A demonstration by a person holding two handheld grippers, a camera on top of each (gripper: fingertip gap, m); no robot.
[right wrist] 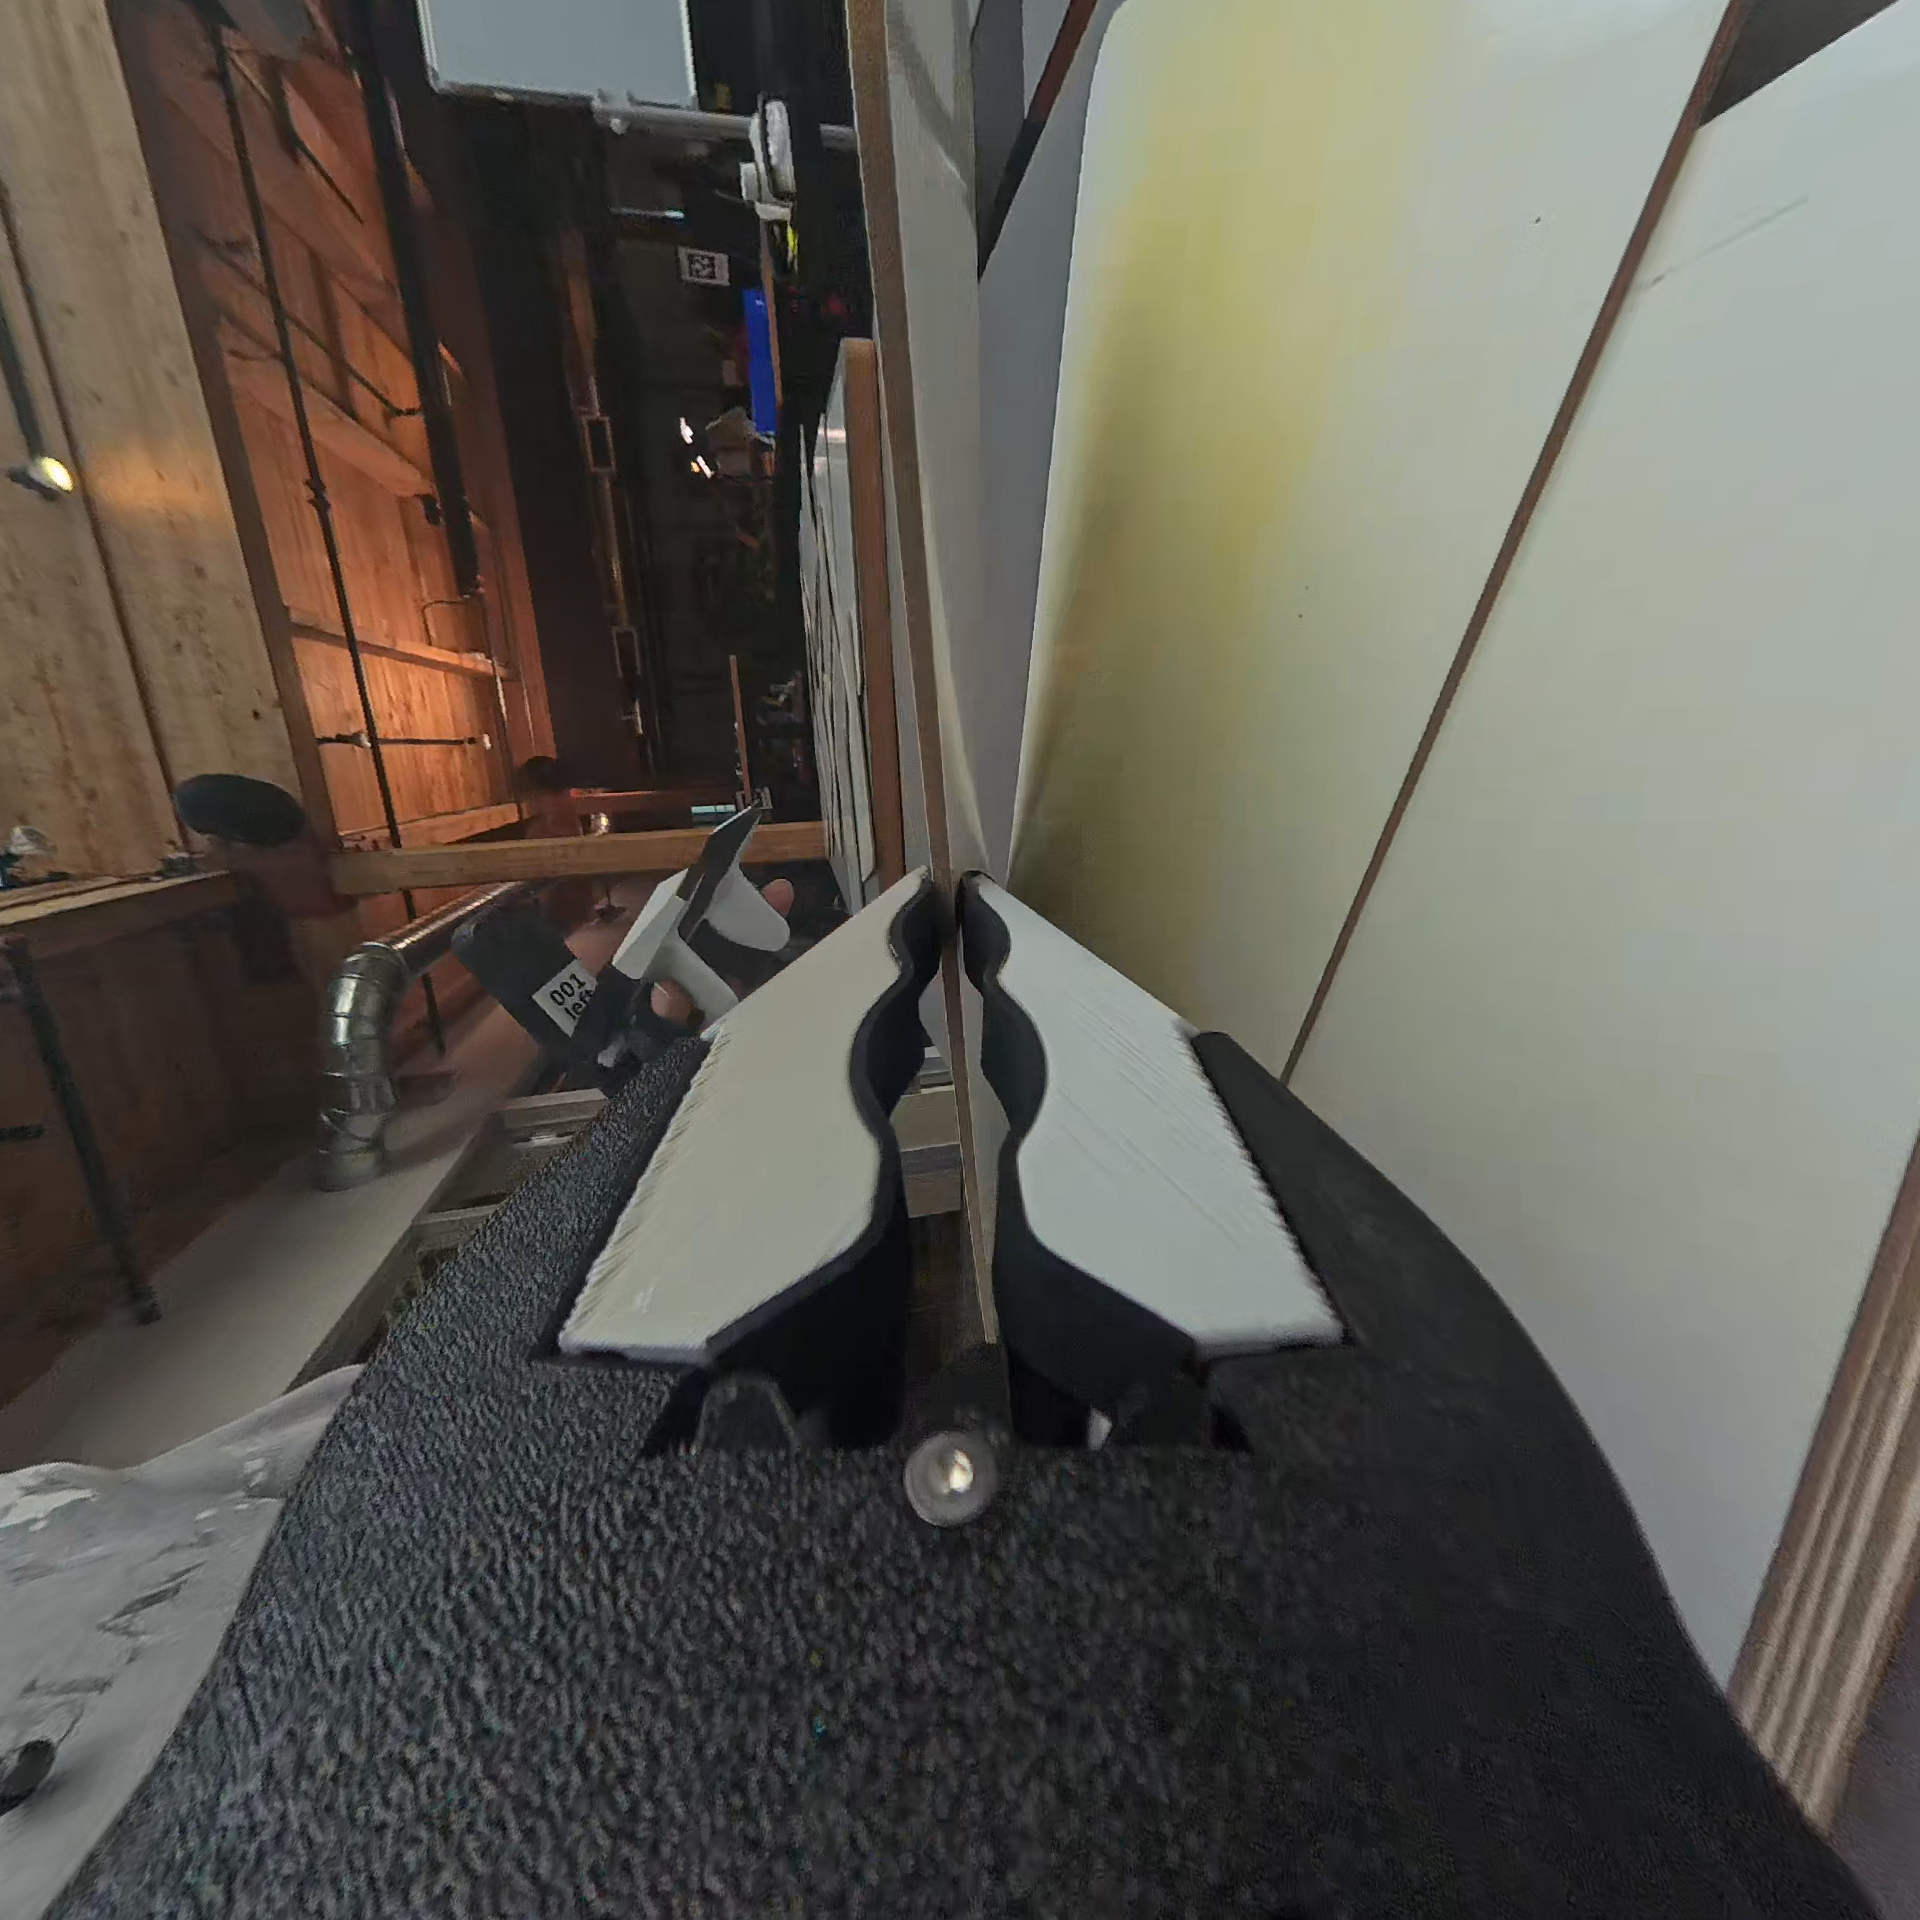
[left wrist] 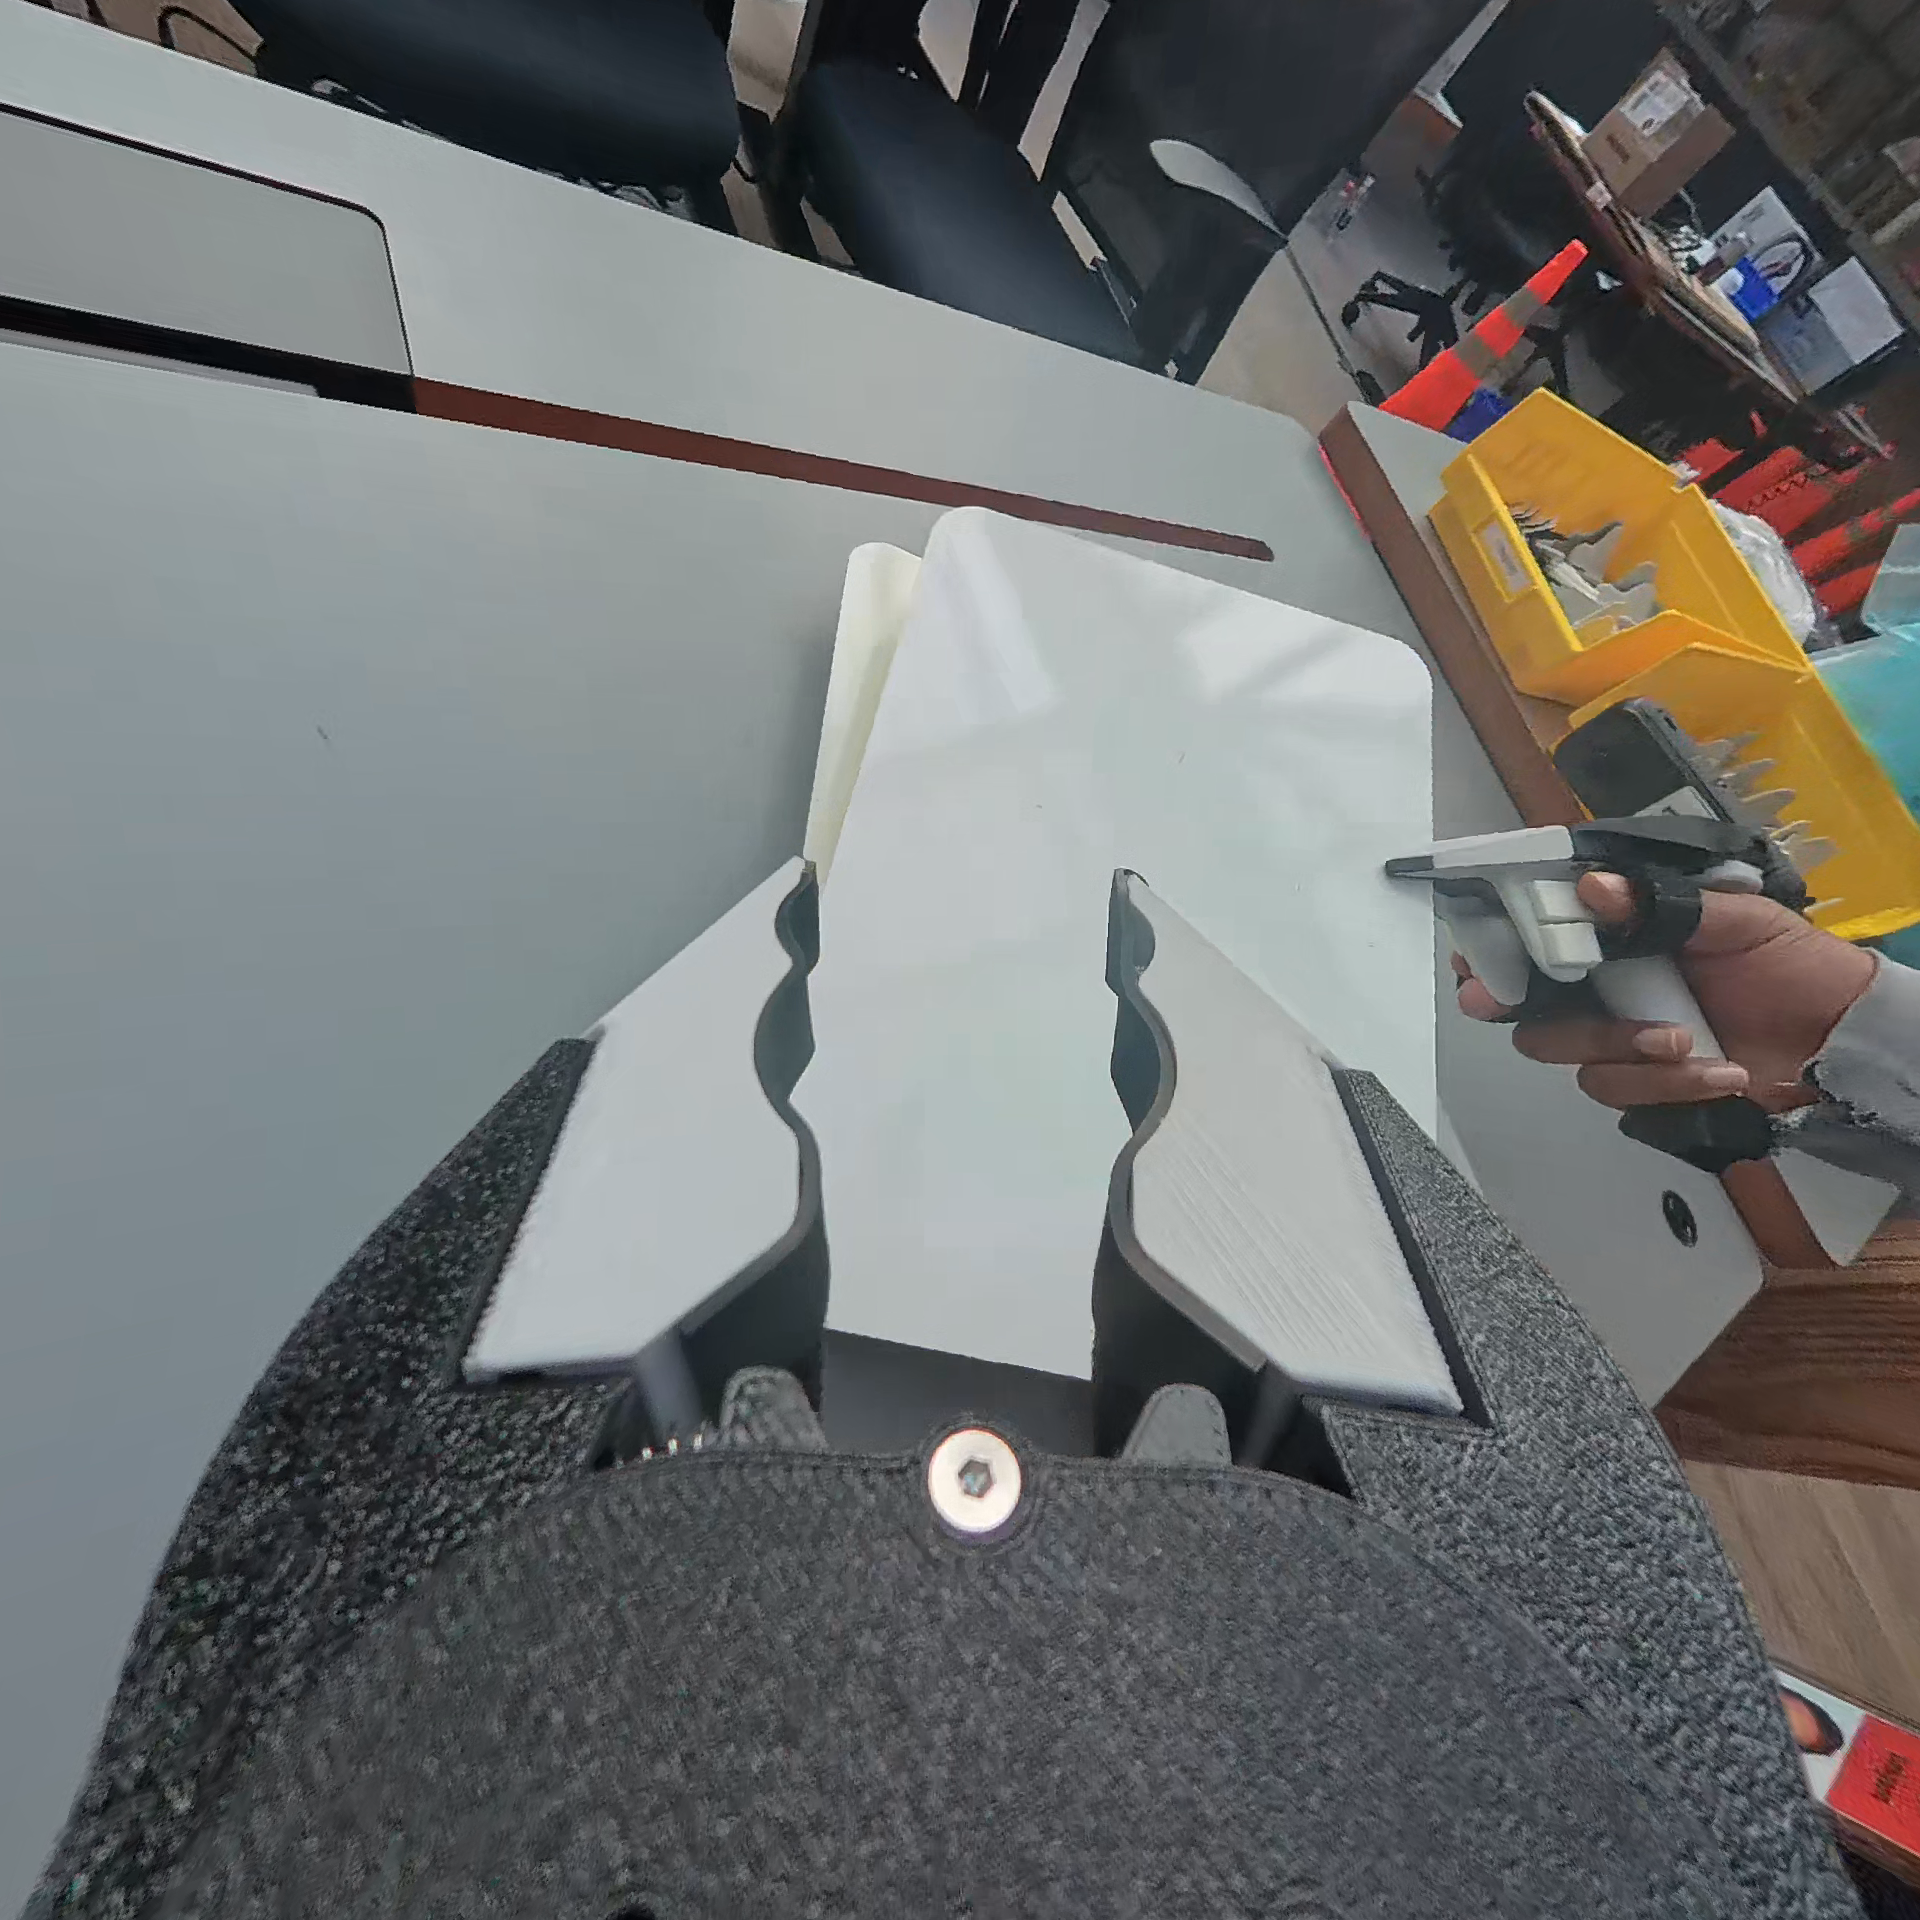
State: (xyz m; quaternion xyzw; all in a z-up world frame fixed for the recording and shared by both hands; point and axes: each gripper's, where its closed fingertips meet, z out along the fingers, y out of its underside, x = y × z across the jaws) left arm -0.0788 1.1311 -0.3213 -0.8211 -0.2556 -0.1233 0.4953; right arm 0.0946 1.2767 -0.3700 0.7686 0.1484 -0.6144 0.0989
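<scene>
A thin white board (left wrist: 1122, 790) lies on the grey table (left wrist: 416, 831), partly over a cream board (left wrist: 868, 665). My left gripper (left wrist: 964, 878) is open and empty, its fingers spread just above the white board's near half. My right gripper (left wrist: 1397, 868), held in a hand (left wrist: 1662, 997), is shut on the white board's right edge. In the right wrist view, rolled on its side, my right gripper (right wrist: 943, 888) clamps that board edge-on (right wrist: 961, 1091). The cream board (right wrist: 1247, 520) shows beyond it, and the left gripper (right wrist: 727, 862) shows farther off.
Yellow bins (left wrist: 1621, 582) with metal parts stand on a side table at the right, close behind the right hand. An orange cone (left wrist: 1496, 332) and black chairs (left wrist: 935, 208) stand beyond the table. A brown seam (left wrist: 831, 468) crosses the tabletop. The table's right edge (left wrist: 1704, 1299) is near.
</scene>
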